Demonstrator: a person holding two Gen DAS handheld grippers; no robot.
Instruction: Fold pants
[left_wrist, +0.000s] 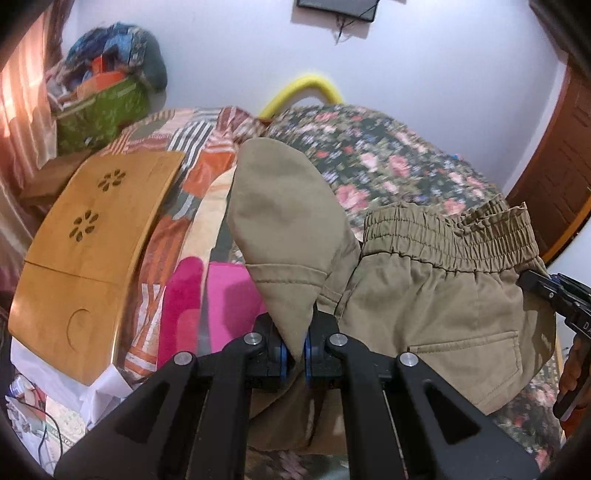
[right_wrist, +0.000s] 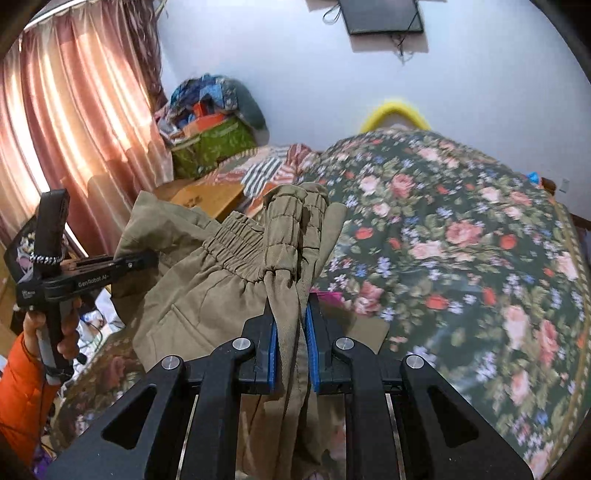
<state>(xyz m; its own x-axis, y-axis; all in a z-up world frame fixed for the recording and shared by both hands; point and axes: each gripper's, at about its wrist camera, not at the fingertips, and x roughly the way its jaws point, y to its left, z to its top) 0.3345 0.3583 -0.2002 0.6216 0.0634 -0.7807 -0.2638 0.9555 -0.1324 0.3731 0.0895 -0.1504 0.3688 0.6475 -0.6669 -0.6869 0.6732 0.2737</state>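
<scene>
Pants hang between your two grippers, lifted over the flowered bedspread near its front edge; they are khaki woven cloth with a gathered elastic waistband and a stitched patch pocket. Your left gripper has its blue-padded fingers pressed onto a rounded flap of the khaki fabric, which stands up from the jaws like a leaf. Your right gripper pinches a bunched strip of the waistband, the cloth running straight down between its blue ribbed pads. From the right camera you can read "GenRobot.AI" in white on the black body of the left gripper, held in your left hand with an orange sleeve below it. From the left camera the right gripper shows at the right edge, with the letters "DA" and the rest cut off.

Just behind the pants, toward the left side of the bed, lies a bright pink towel with a fuzzy nap. Beyond it a striped patchwork quilt carries a light wooden board with flower-shaped cutouts. Farther back, a green patterned bag stuffed with clothes sits by the pink pleated curtain. A yellow curved tube rises behind the bed's far edge, and a dark flat panel hangs on the white wall.
</scene>
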